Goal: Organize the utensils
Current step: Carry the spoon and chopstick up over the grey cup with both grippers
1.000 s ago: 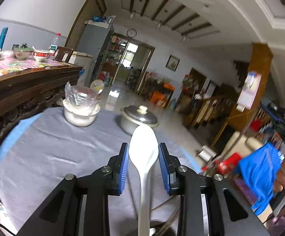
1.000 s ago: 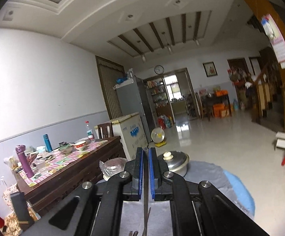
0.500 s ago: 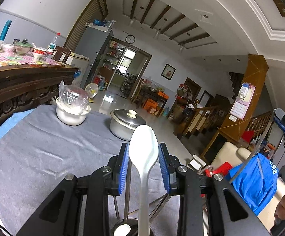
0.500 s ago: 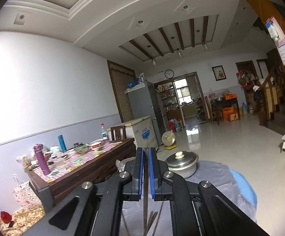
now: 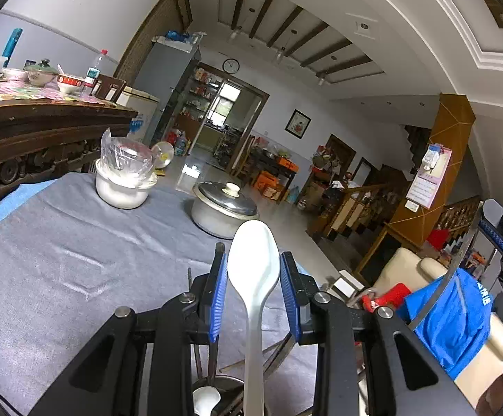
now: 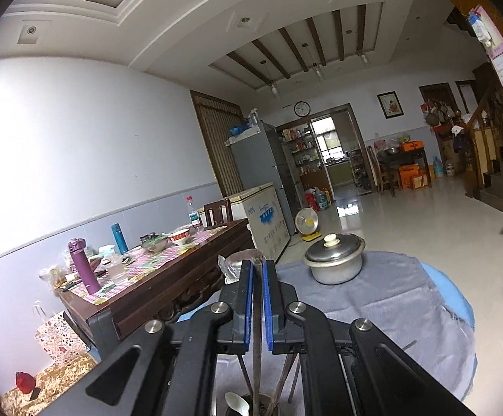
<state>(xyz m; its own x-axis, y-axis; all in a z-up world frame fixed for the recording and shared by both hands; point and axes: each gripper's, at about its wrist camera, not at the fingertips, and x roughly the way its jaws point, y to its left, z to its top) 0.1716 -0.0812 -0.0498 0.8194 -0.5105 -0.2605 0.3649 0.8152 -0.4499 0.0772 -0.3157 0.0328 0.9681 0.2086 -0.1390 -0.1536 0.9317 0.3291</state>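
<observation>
- Left wrist view: the left gripper (image 5: 253,289) carries a white spoon (image 5: 254,277) upright, bowl uppermost, its handle running down toward a metal utensil holder (image 5: 216,386) at the near edge of the worktop (image 5: 60,249). The jaws stand partly apart, level with the spoon's bowl; pad contact cannot be told. The spoon looks like ceramic or hard plastic: light, stiff, glossy, probably slippery and liable to chip, so a hold on the narrower handle below the bowl seems soundest.
- Same view, far side: a lidded pot (image 5: 224,208) and a wrapped white bowl (image 5: 124,178) stand well apart from the holder.
- Right wrist view: the right gripper (image 6: 258,300) is clenched on a thin metal utensil (image 6: 257,357), its lower end reaching into the utensil holder near a small spoon (image 6: 236,403). It is thin, rigid and smooth, and could pivot in the pads; a mid-shaft hold suits it.
</observation>
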